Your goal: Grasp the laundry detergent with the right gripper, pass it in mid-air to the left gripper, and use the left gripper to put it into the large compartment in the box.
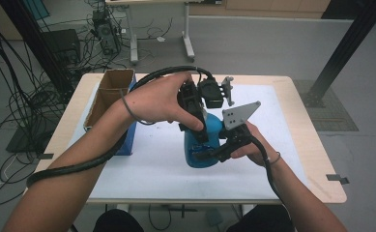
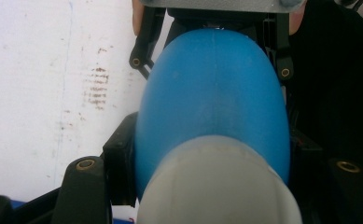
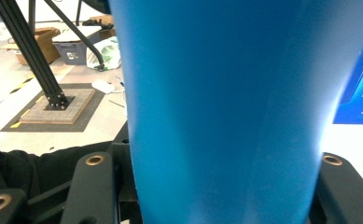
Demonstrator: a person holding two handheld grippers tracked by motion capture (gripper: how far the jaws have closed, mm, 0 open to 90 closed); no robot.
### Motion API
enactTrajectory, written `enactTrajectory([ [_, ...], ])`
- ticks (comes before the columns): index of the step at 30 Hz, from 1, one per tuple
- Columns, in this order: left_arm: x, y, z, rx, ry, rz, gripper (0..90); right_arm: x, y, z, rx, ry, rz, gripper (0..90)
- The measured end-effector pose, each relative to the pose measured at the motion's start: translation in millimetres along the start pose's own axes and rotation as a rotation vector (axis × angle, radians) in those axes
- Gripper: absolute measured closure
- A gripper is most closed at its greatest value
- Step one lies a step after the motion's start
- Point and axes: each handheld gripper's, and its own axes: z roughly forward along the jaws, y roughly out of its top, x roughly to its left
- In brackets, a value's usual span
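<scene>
At nine o'clock on the tabletop [image 1: 292,145] stands an open brown cardboard box [image 1: 109,94]. At the centre, a glossy blue plastic bottle [image 1: 206,140] with a pale grey cap [image 2: 216,186] is held above the white mat. The left gripper [image 1: 191,113] pinches its cap end from twelve o'clock; the right gripper [image 1: 224,147] clamps its body from three o'clock. Both sets of fingers press the bottle. The cap is still on, so I'd say the opening remains to do.

grey floor [image 1: 272,48], cables [image 1: 11,111], desk legs [image 1: 188,41]
</scene>
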Motion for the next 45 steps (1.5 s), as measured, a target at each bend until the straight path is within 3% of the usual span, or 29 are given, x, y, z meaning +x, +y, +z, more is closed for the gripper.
enactTrajectory([
  [14, -0.2, 0.9, 0.6, 0.009, 0.002, 0.004, 37.8, -0.5, -3.6, 3.6, -0.032, 0.003, 0.006, 41.9],
  [16, -1.2, 1.1, 1.3, 0.010, 0.007, 0.003, 37.8, 0.0, -4.7, 5.2, -0.040, 0.004, 0.014, 40.2],
  [18, -1.8, 1.4, 1.4, 0.016, 0.014, 0.006, 37.8, 0.0, -5.9, 7.4, -0.039, -0.003, 0.028, 30.6],
  [19, -1.9, 1.4, 1.1, 0.013, 0.018, 0.004, 37.8, 0.0, -5.9, 7.4, -0.039, -0.003, 0.028, 30.6],
  [25, 0.4, -0.3, 0.2, 0.016, 0.016, -0.020, 37.8, -0.3, -8.6, 9.2, -0.035, -0.016, 0.055, 19.2],
  [26, 0.6, -0.3, 0.1, 0.027, 0.016, -0.020, 37.7, 0.3, -8.5, 9.1, -0.041, -0.023, 0.055, 11.1],
  [29, 1.1, -0.1, 0.0, 0.030, 0.015, -0.028, 37.8, 0.7, -7.9, 8.2, -0.046, -0.041, 0.055, 8.5],
  [36, 1.5, -1.0, -1.5, 0.024, 0.015, -0.057, 37.7, -0.4, -3.4, 2.9, -0.042, -0.036, 0.038, 0.7],
  [45, 4.6, -3.2, -2.9, 0.016, 0.022, -0.126, 37.7, -0.8, -1.0, -1.0, 0.004, -0.045, 0.055, 0.8],
])
